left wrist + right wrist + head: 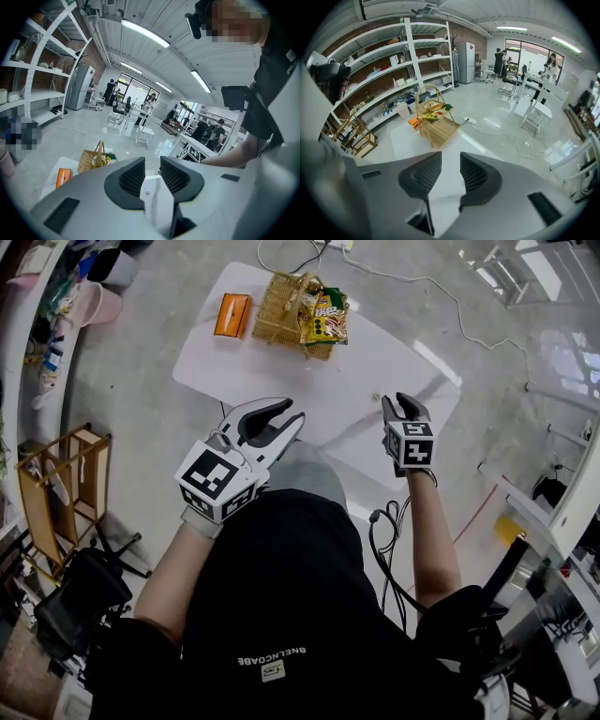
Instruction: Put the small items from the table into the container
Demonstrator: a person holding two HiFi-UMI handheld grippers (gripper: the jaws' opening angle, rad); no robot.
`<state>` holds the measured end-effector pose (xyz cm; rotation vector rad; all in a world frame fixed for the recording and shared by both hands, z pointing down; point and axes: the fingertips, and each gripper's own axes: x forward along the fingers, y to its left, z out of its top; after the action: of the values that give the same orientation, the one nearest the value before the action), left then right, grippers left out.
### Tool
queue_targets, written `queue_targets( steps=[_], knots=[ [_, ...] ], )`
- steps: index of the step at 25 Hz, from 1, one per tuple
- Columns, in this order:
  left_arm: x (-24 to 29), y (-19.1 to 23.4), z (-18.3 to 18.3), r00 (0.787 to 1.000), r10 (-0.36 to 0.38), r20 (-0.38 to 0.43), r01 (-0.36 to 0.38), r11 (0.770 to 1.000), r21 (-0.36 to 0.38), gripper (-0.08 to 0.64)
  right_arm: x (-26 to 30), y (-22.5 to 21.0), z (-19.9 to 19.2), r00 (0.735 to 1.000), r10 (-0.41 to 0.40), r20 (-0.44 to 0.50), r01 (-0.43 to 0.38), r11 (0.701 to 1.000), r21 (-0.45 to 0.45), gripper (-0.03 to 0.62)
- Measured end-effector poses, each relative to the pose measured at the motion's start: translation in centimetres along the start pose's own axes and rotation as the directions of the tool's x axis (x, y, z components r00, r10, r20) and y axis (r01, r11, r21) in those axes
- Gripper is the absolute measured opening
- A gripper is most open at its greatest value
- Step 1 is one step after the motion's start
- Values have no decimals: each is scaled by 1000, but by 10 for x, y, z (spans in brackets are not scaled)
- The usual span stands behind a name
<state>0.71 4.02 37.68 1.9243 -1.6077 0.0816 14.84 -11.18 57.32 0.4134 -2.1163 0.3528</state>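
Note:
On the white table (394,357) a wicker basket (281,306) stands at the far end with yellow snack packets (324,319) in it. An orange box (232,315) lies to its left. A tiny pale item (377,397) rests on the bare tabletop near the right side. My left gripper (289,414) hovers over the near edge, jaws open and empty; in the left gripper view the tiny item (147,192) shows through the gap. My right gripper (404,405) is held over the near right part of the table, tilted down, jaws a little apart with nothing between them (451,176).
A white cable (422,282) runs over the floor beyond the table. A wooden rack (56,484) and a black chair (75,601) stand to the left. A black cable (384,540) hangs by my right arm. Shelving (393,70) lines the wall.

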Motion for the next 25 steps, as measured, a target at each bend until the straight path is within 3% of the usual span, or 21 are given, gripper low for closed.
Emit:
queue_targets(
  steps=[16, 25],
  knots=[
    [16, 34, -31, 998, 54, -22, -56, 997, -61, 106, 84, -15, -83, 979, 13, -203, -22, 999, -40, 164],
    [22, 36, -65, 996, 61, -57, -67, 992, -106, 106, 116, -22, -110, 966, 11, -260, -31, 997, -71, 187]
  ],
)
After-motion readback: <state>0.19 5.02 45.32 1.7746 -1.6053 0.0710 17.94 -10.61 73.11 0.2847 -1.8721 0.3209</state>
